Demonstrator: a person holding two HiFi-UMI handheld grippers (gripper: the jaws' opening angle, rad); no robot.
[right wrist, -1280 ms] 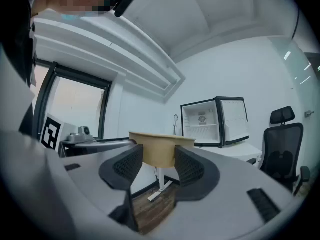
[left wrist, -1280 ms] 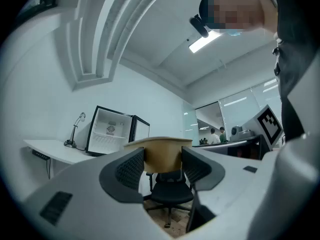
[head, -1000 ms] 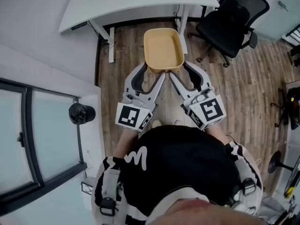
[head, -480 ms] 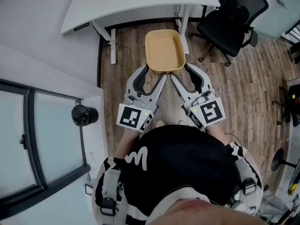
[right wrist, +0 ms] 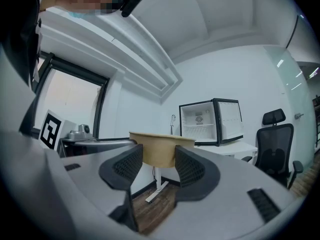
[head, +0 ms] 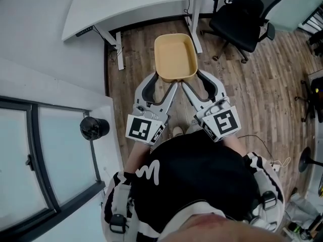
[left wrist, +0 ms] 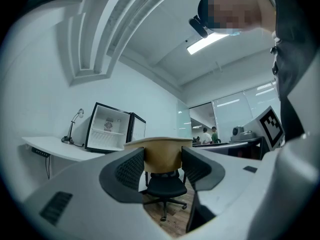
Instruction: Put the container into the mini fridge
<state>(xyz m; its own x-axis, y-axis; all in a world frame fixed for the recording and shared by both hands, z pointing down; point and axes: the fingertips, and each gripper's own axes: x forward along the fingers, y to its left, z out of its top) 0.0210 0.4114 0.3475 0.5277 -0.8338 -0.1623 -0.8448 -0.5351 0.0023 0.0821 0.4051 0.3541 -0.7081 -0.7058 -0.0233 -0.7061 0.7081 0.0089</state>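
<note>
Gripping tan container (head: 175,57) at near rim with left gripper (head: 164,78) and right gripper (head: 194,78), both jaws clamped on it; open mini fridge (right wrist: 202,123) ahead on white surface (right wrist: 235,146).

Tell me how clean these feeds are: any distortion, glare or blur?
Head view: evenly lit, container sharp. Left gripper view: heavy fisheye bending, dark corners, ceiling light glaring. Right gripper view: same fisheye, window washed out, mini fridge clearly readable.
</note>
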